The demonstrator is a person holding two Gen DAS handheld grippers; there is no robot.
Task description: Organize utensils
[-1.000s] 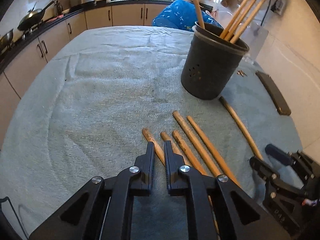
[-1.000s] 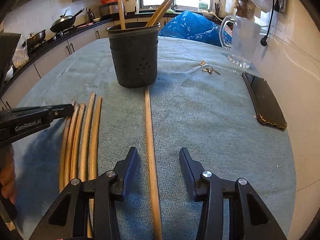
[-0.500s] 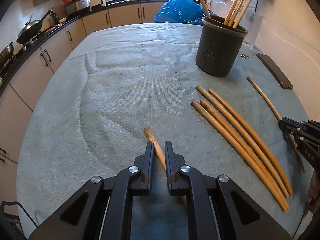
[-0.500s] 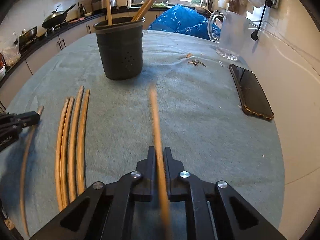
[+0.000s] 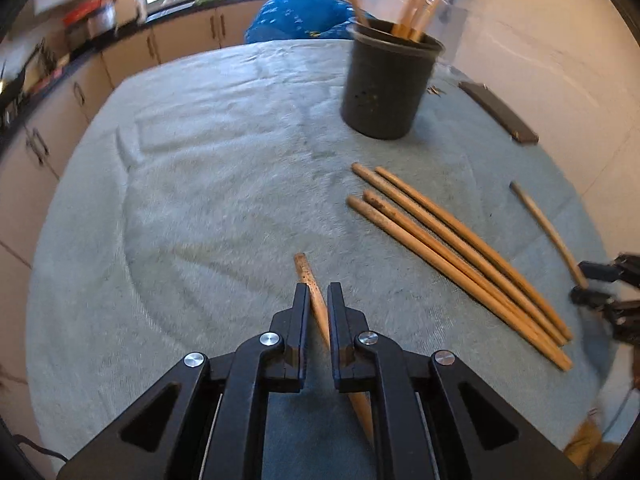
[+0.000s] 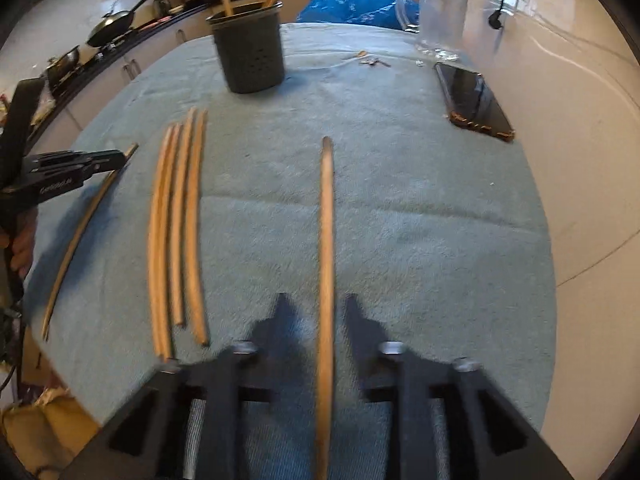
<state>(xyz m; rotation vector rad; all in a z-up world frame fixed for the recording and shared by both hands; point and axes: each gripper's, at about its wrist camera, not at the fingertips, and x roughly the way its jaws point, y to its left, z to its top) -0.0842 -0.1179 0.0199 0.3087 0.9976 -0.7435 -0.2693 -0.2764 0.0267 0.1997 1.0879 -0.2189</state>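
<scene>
A person's two grippers worked a scatter of wooden sticks on a desk [image 5: 224, 168] covered with a pale green towel, the job being to gather them into the dark holder [image 5: 390, 84] standing at about one o'clock in the left wrist view. The left gripper [image 5: 319, 300] had its fingers drawn narrow around one stick [image 5: 310, 280], whose blunt end poked out ahead at twelve o'clock; a second earlier that stick had lain among its fellows, and by this moment it had been carried clear of them. The remaining four sticks [image 5: 460, 248] lay side by side at about three o'clock, well apart from the holder. In the right wrist view the right gripper [image 6: 318, 312] was spreading its fingers, with a single long stick [image 6: 327, 240] running straight up between them toward twelve o'clock; half a second before, those fingers had been clamped tight on it, and now the pads stood off it on both sides. That release suggested the right hand's pick had been let go or was being retaken, so its stick was probably no nearer the holder, while the left hand's stick looked ready for the trip. Several sticks already stood in the holder. A phone [image 6: 474, 100] and a glass jug [image 6: 440, 16] sat at one o'clock.
</scene>
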